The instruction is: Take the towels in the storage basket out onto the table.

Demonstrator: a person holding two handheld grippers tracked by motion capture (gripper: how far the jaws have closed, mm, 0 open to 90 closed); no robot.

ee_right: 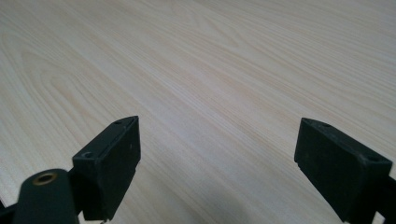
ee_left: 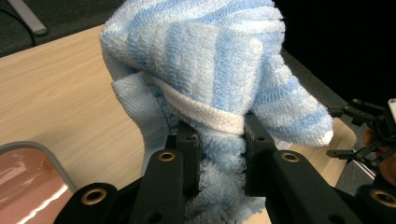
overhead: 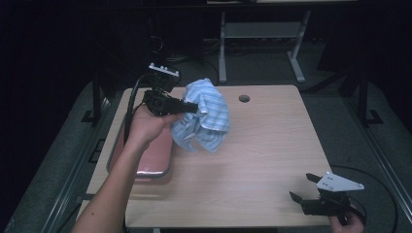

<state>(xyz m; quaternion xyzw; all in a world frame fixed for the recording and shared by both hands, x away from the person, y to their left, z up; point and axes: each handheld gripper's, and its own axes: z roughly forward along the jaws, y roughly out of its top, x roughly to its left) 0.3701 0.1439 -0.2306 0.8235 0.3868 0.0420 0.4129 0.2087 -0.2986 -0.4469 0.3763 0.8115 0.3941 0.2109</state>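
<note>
Blue-and-white striped terry towel (overhead: 204, 116) hangs bunched from the clamped left gripper (overhead: 190, 107) above the table's far-left part, well apart from the open, empty right gripper (overhead: 303, 188) at the near-right corner.

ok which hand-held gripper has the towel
The left hand-held gripper, jaws clamped on the blue striped towel above the table. The right hand-held gripper sits open and empty.

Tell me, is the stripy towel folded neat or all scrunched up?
Scrunched: the towel hangs bunched from the left hand-held gripper.
</note>
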